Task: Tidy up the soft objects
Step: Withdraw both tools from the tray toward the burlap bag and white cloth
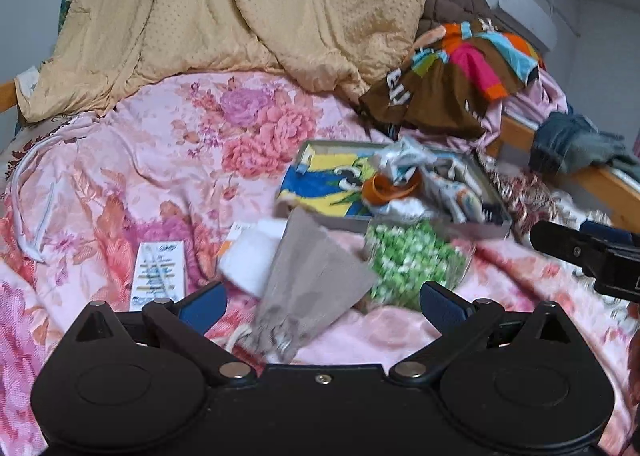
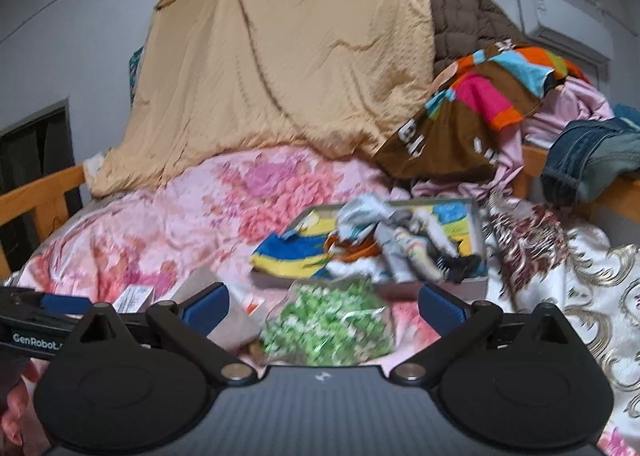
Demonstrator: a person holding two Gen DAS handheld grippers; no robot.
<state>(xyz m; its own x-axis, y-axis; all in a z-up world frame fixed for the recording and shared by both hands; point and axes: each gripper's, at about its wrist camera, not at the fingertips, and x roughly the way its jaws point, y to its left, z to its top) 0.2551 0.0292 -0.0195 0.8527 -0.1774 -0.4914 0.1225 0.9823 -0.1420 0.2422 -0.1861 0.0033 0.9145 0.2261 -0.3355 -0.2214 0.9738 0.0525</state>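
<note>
Fingers (image 1: 204, 302) wide apart, both grippers

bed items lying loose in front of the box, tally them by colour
grey cloth pouch: 1
green-and-white patterned bag: 1
white folded cloth: 1
white printed card: 1
total: 4

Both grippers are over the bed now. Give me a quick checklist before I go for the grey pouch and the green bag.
1. Left gripper open: ok, fingers wide apart, nothing held.
2. Right gripper open: ok, also holding nothing.
3. Grey pouch lined up with left fingers: ok, it lies between them.
4. Green bag lined up with right fingers: ok, centred ahead.
5. Pouch free of neighbours: cannot tell; it appears to overlap the white pad, and blur hides the edges.
6. Space in the box: not ok, crowded with socks and cloth.
</note>
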